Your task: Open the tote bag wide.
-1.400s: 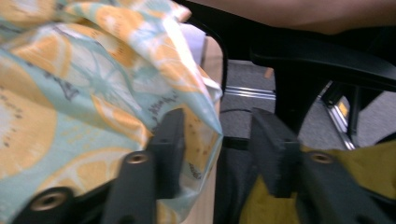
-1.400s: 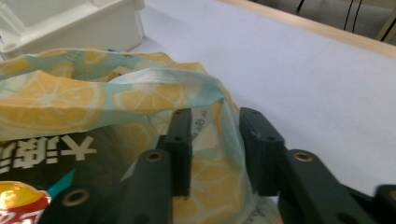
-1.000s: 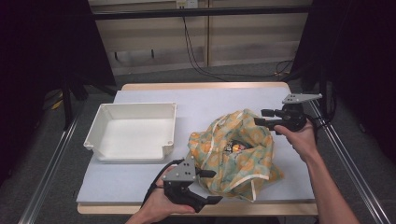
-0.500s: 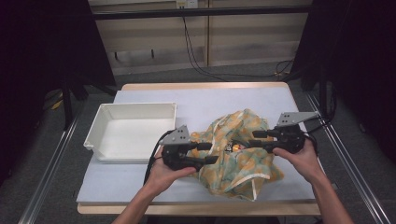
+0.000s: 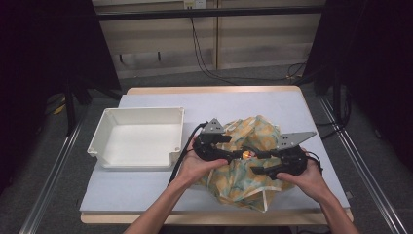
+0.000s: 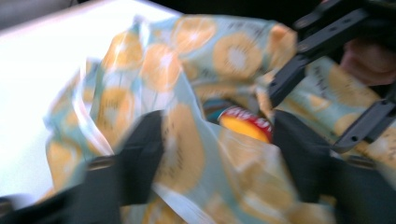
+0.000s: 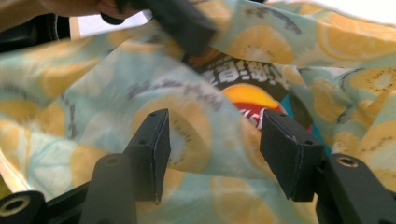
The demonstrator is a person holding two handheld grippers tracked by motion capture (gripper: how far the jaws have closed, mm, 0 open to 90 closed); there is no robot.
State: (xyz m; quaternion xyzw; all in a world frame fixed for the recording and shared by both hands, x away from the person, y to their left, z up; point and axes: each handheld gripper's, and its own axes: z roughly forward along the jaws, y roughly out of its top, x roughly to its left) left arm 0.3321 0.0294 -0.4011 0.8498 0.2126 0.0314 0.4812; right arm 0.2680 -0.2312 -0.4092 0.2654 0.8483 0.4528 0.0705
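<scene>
Printed cloth, pale teal with orange slices and kiwi rounds, makes up the bag [image 5: 248, 161] that lies crumpled on the grey-white mat [image 5: 146, 195] toward the table's right half, just beside the empty white plastic tray [image 5: 139, 139]. Both grippers meet over its opening. The left gripper [image 5: 233, 155] comes in from the tray side, and its jaws have just been opening a little; they stand apart with a fold of the bag's fabric between them, and that view is too blurred to tell whether the pads press on it. The right gripper [image 5: 258, 161] reaches in from the opposite side, its jaws also just widened, spread over the fabric without pinching it. Inside the opening sits a snack packet [image 7: 252, 100], dark with a red and orange-yellow emblem and a teal edge. White characters cross its top, but they are too blurred and cut off to read.
</scene>
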